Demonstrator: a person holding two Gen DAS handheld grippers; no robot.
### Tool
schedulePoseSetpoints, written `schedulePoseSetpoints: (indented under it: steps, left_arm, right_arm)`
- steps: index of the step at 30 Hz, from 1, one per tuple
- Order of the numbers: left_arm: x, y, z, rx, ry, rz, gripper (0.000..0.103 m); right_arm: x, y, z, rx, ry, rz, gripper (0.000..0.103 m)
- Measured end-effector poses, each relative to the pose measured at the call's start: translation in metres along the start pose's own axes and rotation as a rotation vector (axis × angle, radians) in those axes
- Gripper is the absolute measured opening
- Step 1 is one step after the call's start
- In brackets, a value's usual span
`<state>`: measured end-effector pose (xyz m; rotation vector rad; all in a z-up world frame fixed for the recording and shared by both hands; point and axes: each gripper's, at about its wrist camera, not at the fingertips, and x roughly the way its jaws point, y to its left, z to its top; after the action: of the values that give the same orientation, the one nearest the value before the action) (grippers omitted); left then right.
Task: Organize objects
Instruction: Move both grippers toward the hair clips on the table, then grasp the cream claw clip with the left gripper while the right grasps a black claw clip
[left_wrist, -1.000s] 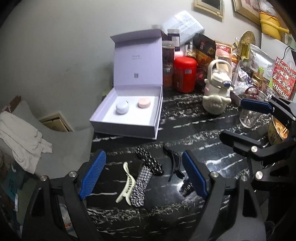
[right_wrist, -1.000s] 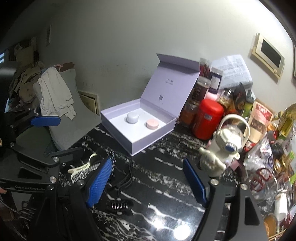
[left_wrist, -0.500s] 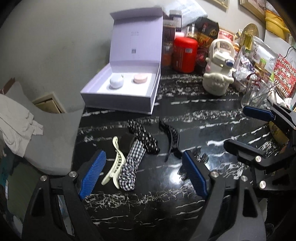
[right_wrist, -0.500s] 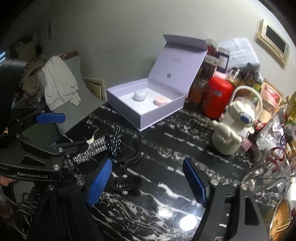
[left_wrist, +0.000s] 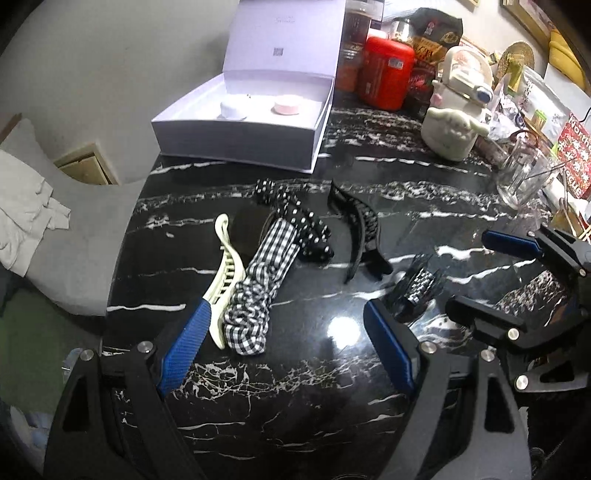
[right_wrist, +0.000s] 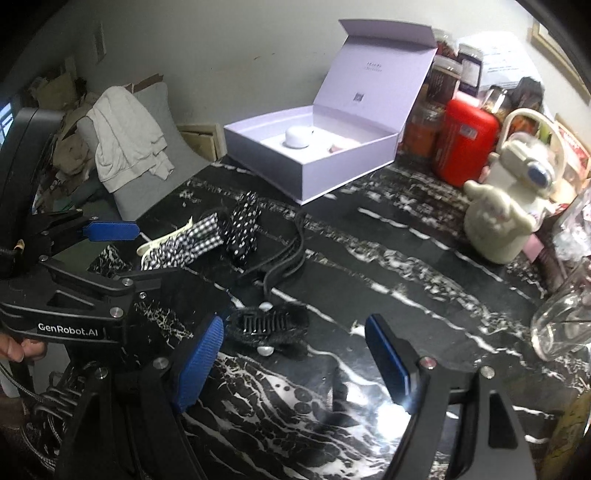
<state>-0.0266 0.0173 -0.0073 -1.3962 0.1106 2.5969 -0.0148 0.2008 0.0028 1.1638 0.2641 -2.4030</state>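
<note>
Both jaws wide and empty over open black marble table beside hair clips.

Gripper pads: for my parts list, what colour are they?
Blue pads, clearest in the left wrist view.

Box wall half hides the pink jar.
</note>
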Motion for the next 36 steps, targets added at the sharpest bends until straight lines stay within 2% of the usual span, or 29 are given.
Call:
schedulePoseSetpoints:
  steps: [7, 10, 15, 17, 20, 25, 32, 36]
  left_arm:
    - [0.012, 0.015, -0.013, -0.054, 0.007, -0.077, 0.084]
    - [0.012, 0.020, -0.014, -0.064, -0.017, -0.052, 0.084]
    - [0.010, 0.026, -0.012, -0.084, -0.050, -0.090, 0.082]
    - [0.009, 0.026, -0.011, -0.069, -0.058, -0.066, 0.081]
    - [0.003, 0.028, -0.009, -0.032, -0.077, 0.023, 0.081]
    - [-0.001, 0.045, -0.004, -0.087, -0.113, 0.122, 0.081]
    - [0.011, 0.059, -0.001, -0.121, -0.085, 0.160, 0.072]
    - [0.020, 0.062, 0.004, -0.114, -0.052, 0.183, 0.062]
  right_arm:
    - [0.019, 0.005, -0.007, -0.006, 0.043, 0.004, 0.080]
    - [0.026, 0.008, -0.006, -0.016, 0.053, 0.010, 0.080]
    - [0.035, 0.010, -0.004, -0.021, 0.061, 0.031, 0.080]
    - [0.037, 0.009, -0.003, -0.017, 0.063, 0.035, 0.080]
    - [0.039, 0.007, -0.002, -0.008, 0.058, 0.040, 0.080]
    - [0.042, 0.006, 0.004, 0.012, 0.040, 0.030, 0.080]
    - [0.047, 0.004, 0.009, 0.011, 0.044, 0.019, 0.080]
    - [0.047, 0.005, 0.010, 0.006, 0.050, 0.010, 0.080]
